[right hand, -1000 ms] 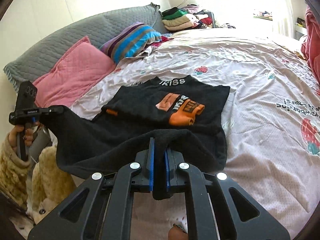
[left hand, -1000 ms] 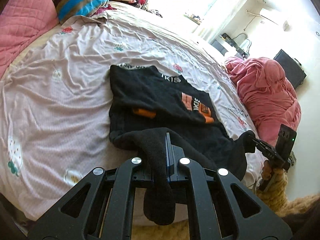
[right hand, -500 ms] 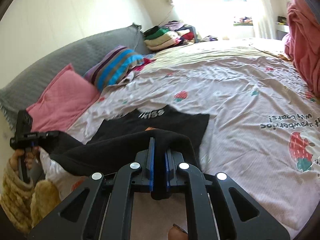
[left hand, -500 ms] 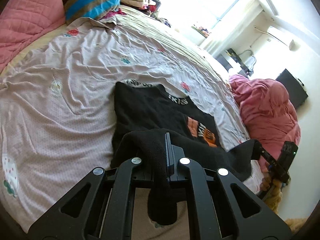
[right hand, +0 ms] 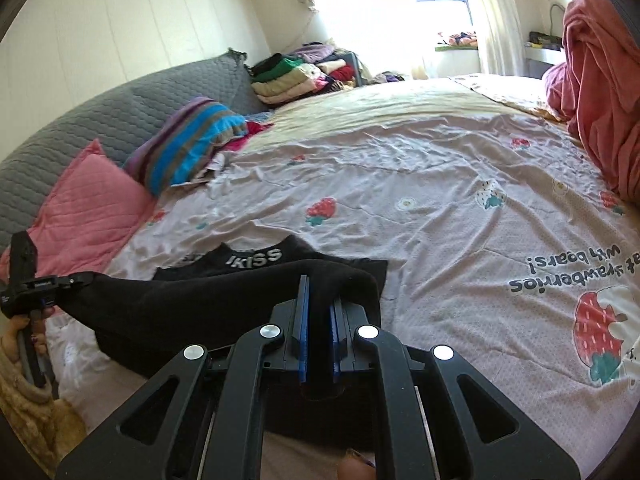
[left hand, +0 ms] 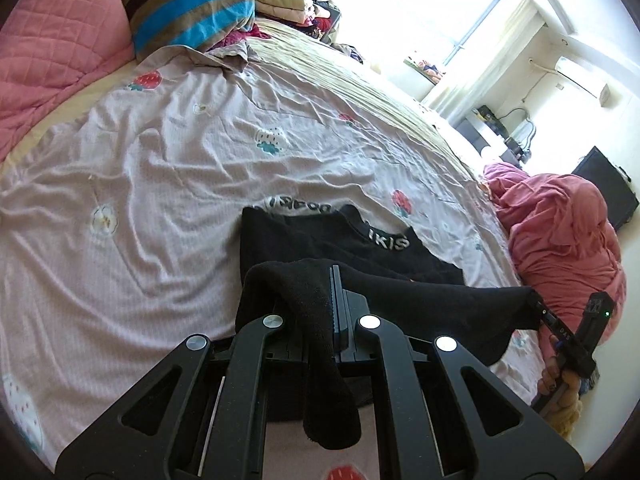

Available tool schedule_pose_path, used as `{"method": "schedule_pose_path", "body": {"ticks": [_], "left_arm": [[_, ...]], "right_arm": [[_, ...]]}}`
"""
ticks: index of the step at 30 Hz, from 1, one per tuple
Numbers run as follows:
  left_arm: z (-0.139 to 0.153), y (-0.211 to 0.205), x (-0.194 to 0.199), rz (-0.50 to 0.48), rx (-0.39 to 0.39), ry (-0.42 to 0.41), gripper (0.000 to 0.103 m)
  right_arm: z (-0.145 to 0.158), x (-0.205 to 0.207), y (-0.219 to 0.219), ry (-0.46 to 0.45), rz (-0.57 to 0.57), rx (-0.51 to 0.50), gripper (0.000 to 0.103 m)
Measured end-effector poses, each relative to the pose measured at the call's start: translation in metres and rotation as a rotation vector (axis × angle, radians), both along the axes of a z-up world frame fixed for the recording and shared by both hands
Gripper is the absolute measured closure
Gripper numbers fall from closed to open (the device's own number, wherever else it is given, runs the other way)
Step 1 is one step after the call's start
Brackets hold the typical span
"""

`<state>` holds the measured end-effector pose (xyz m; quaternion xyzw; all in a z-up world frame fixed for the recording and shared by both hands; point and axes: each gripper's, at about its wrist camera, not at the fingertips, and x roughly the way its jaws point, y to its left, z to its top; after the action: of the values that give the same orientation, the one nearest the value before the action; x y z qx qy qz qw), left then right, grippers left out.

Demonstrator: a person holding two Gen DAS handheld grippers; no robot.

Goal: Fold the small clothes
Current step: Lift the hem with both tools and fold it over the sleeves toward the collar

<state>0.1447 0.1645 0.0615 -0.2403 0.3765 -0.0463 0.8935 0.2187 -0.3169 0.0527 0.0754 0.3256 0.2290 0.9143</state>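
Near the collar: black shirt (left hand: 304, 240) flat on the bedsheet (left hand: 160, 168), hem lifted toward it.
Left gripper (left hand: 335, 280): clamped on hem.
Right gripper (right hand: 318, 300): likewise.
Handling: probably soft, light, droopy; hem corners suit gripping.

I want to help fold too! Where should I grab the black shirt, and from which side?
Grab the black shirt by its bottom hem, one corner in each hand, coming from the foot side, away from the collar. That edge is loose and lifted, while the collar end lies flat on the bed sheet. The left gripper and right gripper already pinch it there.
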Motion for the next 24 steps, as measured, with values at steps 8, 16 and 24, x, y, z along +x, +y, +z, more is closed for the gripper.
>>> {"method": "schedule_pose_path", "body": {"ticks": [8,16,24], "left_arm": [[-0.023,-0.003,0.038,0.022,0.034,0.033,0.101],[-0.036,-0.006,0.043,0.036,0.067,0.046,0.099],[-0.018,-0.011,0.022,0.066,0.136,-0.021,0.079]], "right_arm": [[-0.035,0.036,0.002,0.110,-0.046,-0.017,0.096],[-0.058,0.047,0.007,0.172,-0.072,-0.030,0.093],[-0.040,0.025,0.014,0.035,-0.129,-0.146,0.052]]}}
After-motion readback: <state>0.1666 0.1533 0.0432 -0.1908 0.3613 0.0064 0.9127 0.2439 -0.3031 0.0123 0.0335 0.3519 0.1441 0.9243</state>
